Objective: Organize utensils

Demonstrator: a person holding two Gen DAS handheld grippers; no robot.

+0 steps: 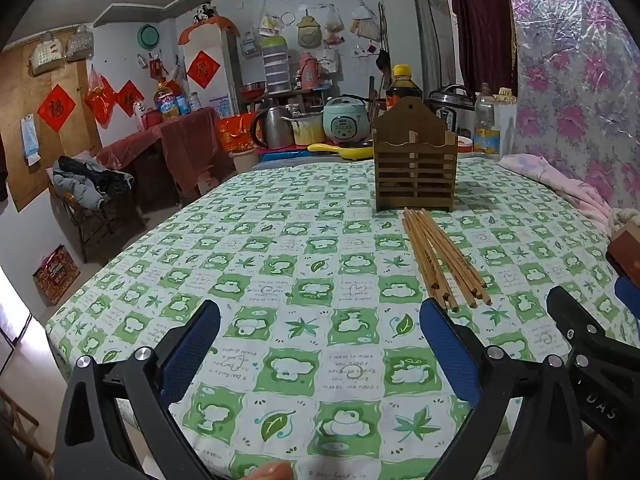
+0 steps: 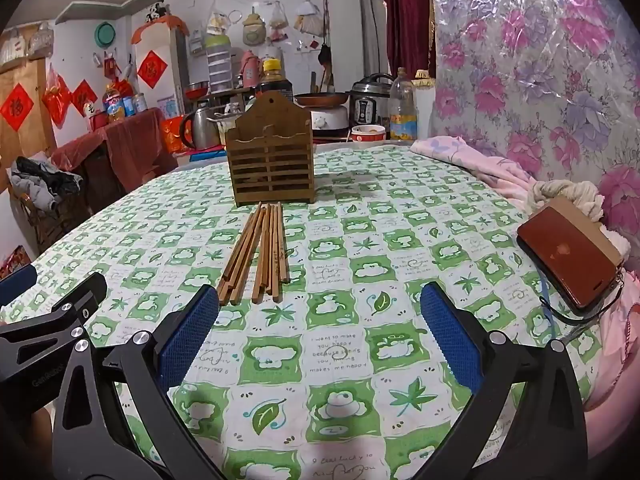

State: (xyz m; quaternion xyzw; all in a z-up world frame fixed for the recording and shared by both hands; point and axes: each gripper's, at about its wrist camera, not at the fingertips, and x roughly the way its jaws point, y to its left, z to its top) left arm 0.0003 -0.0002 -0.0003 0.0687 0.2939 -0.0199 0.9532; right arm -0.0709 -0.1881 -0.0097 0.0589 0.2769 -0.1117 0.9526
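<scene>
Several wooden chopsticks [image 1: 440, 256] lie in a loose bundle on the green-and-white tablecloth, pointing toward a brown slatted wooden utensil holder [image 1: 415, 160] that stands upright behind them. Both show in the right wrist view too: the chopsticks [image 2: 260, 252] and the holder [image 2: 272, 156]. My left gripper [image 1: 320, 328] is open and empty, above the cloth, left of the chopsticks' near ends. My right gripper [image 2: 316, 316] is open and empty, just right of the chopsticks' near ends. Each gripper shows at the edge of the other's view.
A dark red phone in a case [image 2: 568, 260] lies on a box at the table's right edge beside pink bedding [image 2: 480, 160]. Behind the table stand a kettle [image 1: 276, 126], a rice cooker [image 1: 346, 120], bottles and pots. A floral sheet [image 2: 540, 60] covers the right.
</scene>
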